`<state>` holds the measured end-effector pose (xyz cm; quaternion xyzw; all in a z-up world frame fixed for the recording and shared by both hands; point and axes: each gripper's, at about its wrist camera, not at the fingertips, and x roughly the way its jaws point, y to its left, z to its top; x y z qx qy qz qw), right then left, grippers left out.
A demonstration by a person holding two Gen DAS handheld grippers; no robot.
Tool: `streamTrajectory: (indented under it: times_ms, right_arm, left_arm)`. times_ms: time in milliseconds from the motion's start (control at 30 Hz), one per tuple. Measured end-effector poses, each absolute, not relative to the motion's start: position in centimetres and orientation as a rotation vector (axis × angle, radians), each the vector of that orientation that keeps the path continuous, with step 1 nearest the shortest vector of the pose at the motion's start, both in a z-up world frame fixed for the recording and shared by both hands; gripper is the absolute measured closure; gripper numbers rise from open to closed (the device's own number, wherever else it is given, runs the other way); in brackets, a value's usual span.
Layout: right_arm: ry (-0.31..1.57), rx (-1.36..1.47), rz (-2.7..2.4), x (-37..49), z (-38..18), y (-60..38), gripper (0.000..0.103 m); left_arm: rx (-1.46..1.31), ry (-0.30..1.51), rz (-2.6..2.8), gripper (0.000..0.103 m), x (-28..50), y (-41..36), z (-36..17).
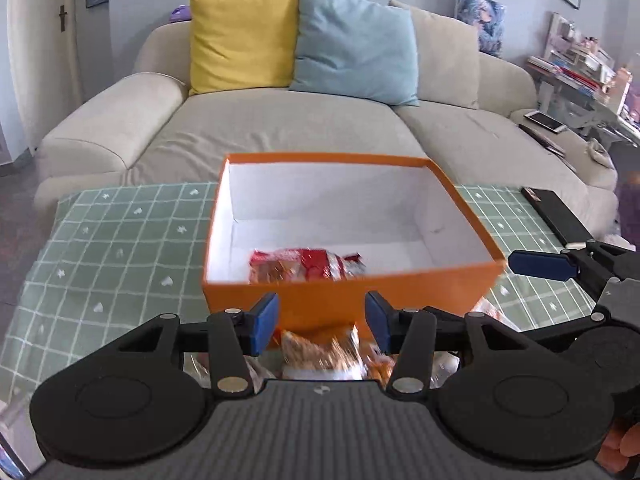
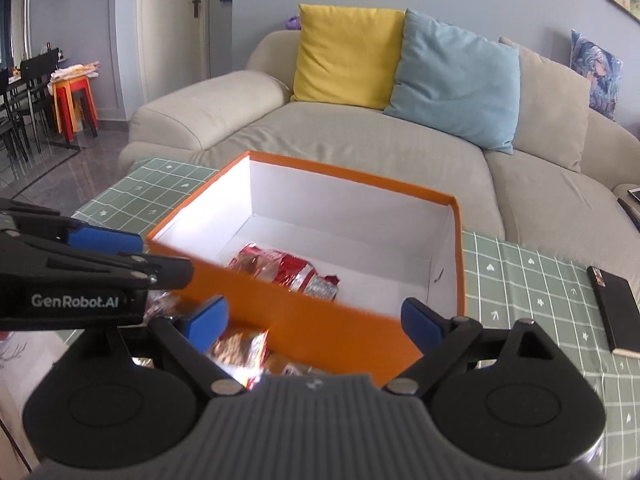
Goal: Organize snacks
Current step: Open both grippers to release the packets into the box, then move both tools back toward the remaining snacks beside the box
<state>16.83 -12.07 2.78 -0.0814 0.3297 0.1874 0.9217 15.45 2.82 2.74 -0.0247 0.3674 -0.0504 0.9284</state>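
An orange box (image 1: 344, 292) with a white inside stands on the green checked tablecloth (image 1: 120, 248). One red snack packet (image 1: 304, 264) lies in it, also seen in the right wrist view as the red packet (image 2: 288, 272). Several loose packets (image 1: 320, 350) lie on the cloth in front of the box's near wall. My left gripper (image 1: 322, 322) hovers open over them, its pads clear of the blurred packet below. My right gripper (image 2: 314, 318) is open and empty before the box (image 2: 320, 320), above more packets (image 2: 244, 350). Its blue finger (image 1: 540, 265) shows at the right of the left wrist view.
A beige sofa (image 1: 280, 128) with a yellow cushion (image 1: 244, 40) and a blue cushion (image 1: 352, 48) sits behind the table. A flat black case (image 2: 612, 312) lies on the cloth right of the box. Chairs and a red stool (image 2: 74, 96) stand far left.
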Motion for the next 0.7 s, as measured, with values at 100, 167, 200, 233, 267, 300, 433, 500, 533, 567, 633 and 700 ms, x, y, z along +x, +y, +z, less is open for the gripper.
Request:
streamTrajectory:
  times_ms: [100,167,200,233,267,300,433,500,533,567,633,700]
  right_arm:
    - [0.670,-0.145,0.379,14.9,1.9,-12.7,0.013]
    - [0.676,-0.121,0.373,13.9,1.1,-13.1,0.013]
    - [0.681,-0.109,0.373,13.5,0.7,-13.4,0.013]
    - [0.686,-0.099,0.372,13.2,0.2,-13.6,0.013]
    - [0.692,-0.093,0.369,12.8,-0.4,-13.8,0.013]
    - [0.702,-0.089,0.366,12.6,-0.9,-13.9,0.013]
    - [0.716,-0.094,0.346,11.7,-2.8,-14.1,0.014]
    - [0.713,-0.101,0.340,11.5,-3.6,-14.1,0.014]
    - [0.712,-0.103,0.335,11.5,-3.9,-14.1,0.014]
    - [0.711,-0.103,0.332,11.4,-4.3,-14.1,0.014]
    - [0.713,-0.099,0.328,11.6,-4.9,-14.1,0.014]
    - [0.716,-0.102,0.326,11.8,-5.4,-14.1,0.014]
  left_arm:
    - [-0.043,0.748,-0.123,0.044,13.9,2.5,1.7]
    - [-0.041,0.750,-0.138,0.044,13.2,2.3,1.1]
    - [-0.042,0.754,-0.148,0.044,12.9,2.2,0.6]
    - [-0.042,0.758,-0.159,0.044,12.6,2.2,0.2]
    - [-0.039,0.765,-0.167,0.044,12.4,2.2,-0.3]
    - [-0.035,0.768,-0.173,0.044,12.2,2.1,-0.8]
    - [-0.044,0.771,-0.191,0.044,11.2,2.5,-2.2]
    - [-0.058,0.773,-0.197,0.044,10.7,2.9,-2.9]
    - [-0.065,0.774,-0.198,0.044,10.5,3.1,-3.2]
    - [-0.072,0.776,-0.201,0.043,10.5,3.4,-3.5]
    - [-0.090,0.776,-0.206,0.041,10.3,3.8,-4.0]
    - [-0.107,0.781,-0.211,0.040,10.4,4.1,-4.5]
